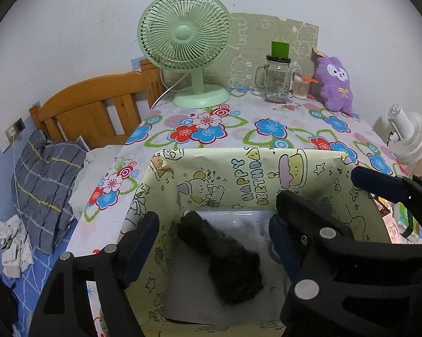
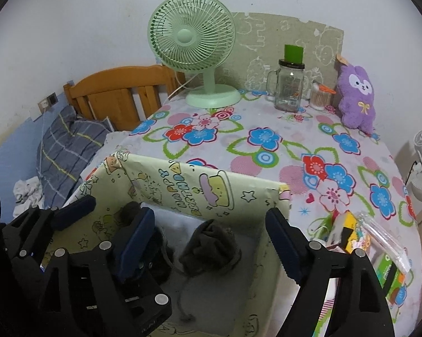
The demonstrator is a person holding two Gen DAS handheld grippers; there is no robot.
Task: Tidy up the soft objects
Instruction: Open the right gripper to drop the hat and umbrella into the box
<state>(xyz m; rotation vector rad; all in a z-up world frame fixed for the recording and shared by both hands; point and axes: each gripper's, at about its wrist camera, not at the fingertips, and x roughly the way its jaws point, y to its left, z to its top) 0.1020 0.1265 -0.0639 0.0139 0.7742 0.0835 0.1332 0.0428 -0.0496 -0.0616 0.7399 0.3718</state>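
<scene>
Jaws spread wide on both our grippers, nothing pinched: left gripper (image 1: 213, 241) and right gripper (image 2: 208, 241) hang over the birthday-print box (image 1: 247, 179) at the bottom of each frame. Inside it we see a dark rolled cloth (image 1: 225, 258) and a brown bundle (image 2: 211, 250) resting on the pale floor. Upper right on the floral tabletop (image 2: 267, 140), the purple plush (image 2: 357, 98) leans beside the glass jar (image 2: 289, 87).
</scene>
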